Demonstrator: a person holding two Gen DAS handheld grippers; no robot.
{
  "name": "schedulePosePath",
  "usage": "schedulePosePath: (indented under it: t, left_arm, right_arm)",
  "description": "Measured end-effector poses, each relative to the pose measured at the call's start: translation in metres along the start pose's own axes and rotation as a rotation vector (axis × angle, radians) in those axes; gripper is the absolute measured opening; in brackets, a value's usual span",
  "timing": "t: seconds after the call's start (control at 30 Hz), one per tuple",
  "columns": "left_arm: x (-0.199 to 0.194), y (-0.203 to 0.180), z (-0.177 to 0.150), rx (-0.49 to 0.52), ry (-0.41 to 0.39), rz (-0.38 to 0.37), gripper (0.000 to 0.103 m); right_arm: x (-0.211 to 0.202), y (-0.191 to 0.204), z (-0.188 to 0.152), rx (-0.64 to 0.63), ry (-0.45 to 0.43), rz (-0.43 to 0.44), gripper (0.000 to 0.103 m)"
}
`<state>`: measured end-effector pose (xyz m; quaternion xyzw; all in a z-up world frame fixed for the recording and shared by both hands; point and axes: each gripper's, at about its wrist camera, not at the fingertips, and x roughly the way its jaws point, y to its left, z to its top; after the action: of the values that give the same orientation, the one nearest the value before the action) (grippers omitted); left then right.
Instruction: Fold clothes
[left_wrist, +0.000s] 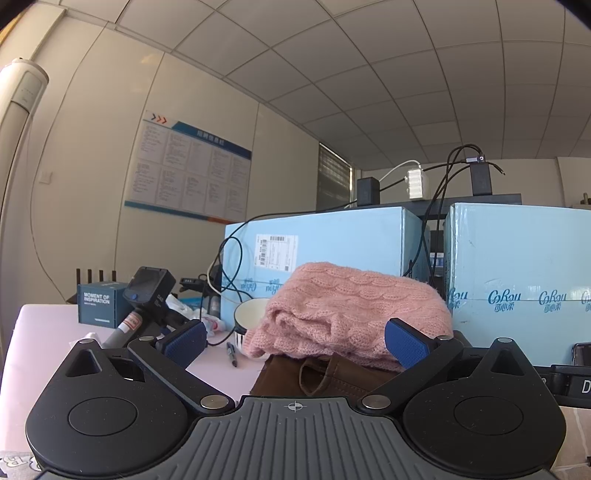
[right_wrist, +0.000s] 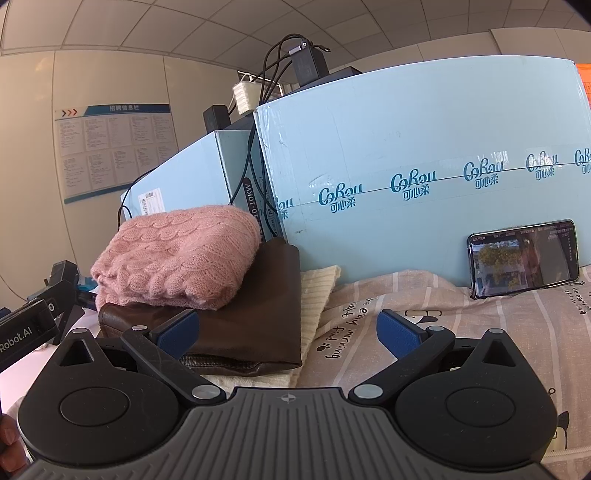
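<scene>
A folded pink cable-knit sweater (left_wrist: 354, 310) lies on top of a folded brown garment (left_wrist: 332, 380), which rests on a cream knit piece (right_wrist: 314, 306). The stack also shows in the right wrist view, with the pink sweater (right_wrist: 177, 262) on the brown garment (right_wrist: 251, 325). My left gripper (left_wrist: 295, 341) is open and empty, just in front of the stack. My right gripper (right_wrist: 288, 332) is open and empty, low over the brown garment's near right corner. The left gripper's body (right_wrist: 26, 328) shows at the left edge of the right wrist view.
Light blue cardboard boxes (right_wrist: 424, 166) stand close behind the stack, with chargers and cables on top. A phone (right_wrist: 524, 258) leans on the right box. A patterned cloth (right_wrist: 461, 332) covers the table. A bowl (left_wrist: 249, 314), a pen (left_wrist: 232, 353) and a camera handle (left_wrist: 147, 295) lie left.
</scene>
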<state>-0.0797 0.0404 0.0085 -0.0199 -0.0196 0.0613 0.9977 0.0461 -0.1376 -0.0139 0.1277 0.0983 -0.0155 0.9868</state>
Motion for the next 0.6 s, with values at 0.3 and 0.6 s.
schedulePosePath:
  t: [0.3,0.6]
  left_arm:
    - [0.0001,0.0001,-0.0004,0.001,0.003,-0.001,0.103]
    - [0.0011,0.0,-0.0004,0.0,0.007,-0.002,0.103]
  right_arm:
    - [0.0012,0.0013,0.0001,-0.005,0.006,-0.004,0.103]
    - [0.002,0.0019,0.0,-0.008,0.011,-0.007,0.103]
